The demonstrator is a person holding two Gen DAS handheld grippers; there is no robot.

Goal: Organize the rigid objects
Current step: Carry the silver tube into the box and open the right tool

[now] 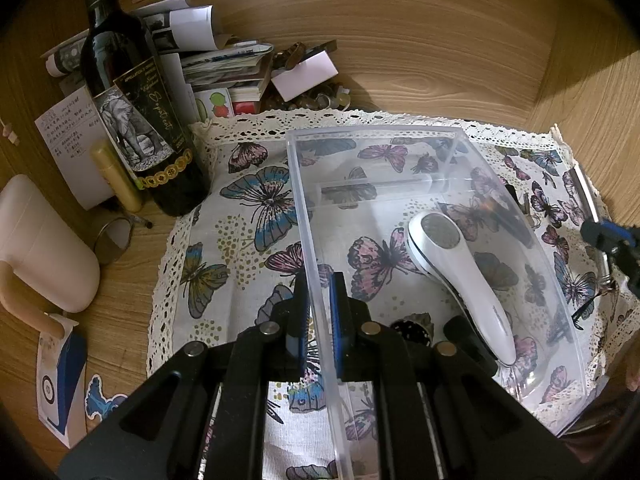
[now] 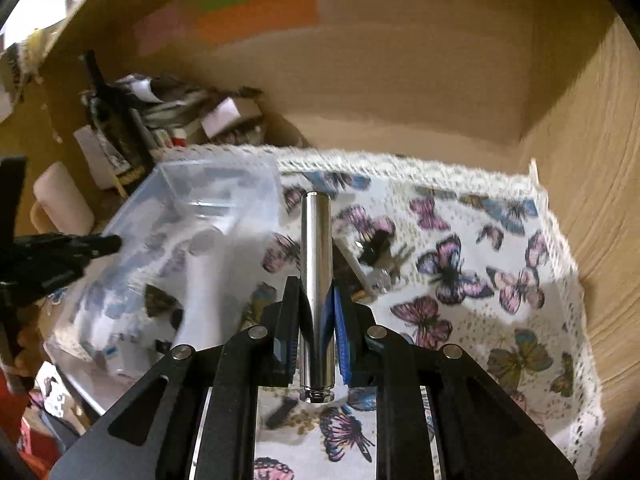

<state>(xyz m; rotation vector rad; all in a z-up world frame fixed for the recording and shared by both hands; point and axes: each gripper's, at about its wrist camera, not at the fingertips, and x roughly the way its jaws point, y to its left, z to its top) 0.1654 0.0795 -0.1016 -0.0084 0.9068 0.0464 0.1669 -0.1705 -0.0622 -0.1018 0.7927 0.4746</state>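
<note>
Two tools busy. Left tool (image 1: 319, 312) clamped on clear bin's (image 1: 520, 360) near wall, steadying it on the butterfly cloth (image 1: 224, 240); white handheld device (image 1: 460, 276) already inside. Right tool (image 2: 317, 320) grips a steel cylinder (image 2: 316, 248), above the cloth beside the bin. Next, likely: carry it over the rim, lower, release.

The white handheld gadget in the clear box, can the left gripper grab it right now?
Probably not yet. The left gripper is shut on the clear box wall, so it is busy. The white gadget lies uncovered inside the open-topped box, so letting go first should leave the way free.
</note>
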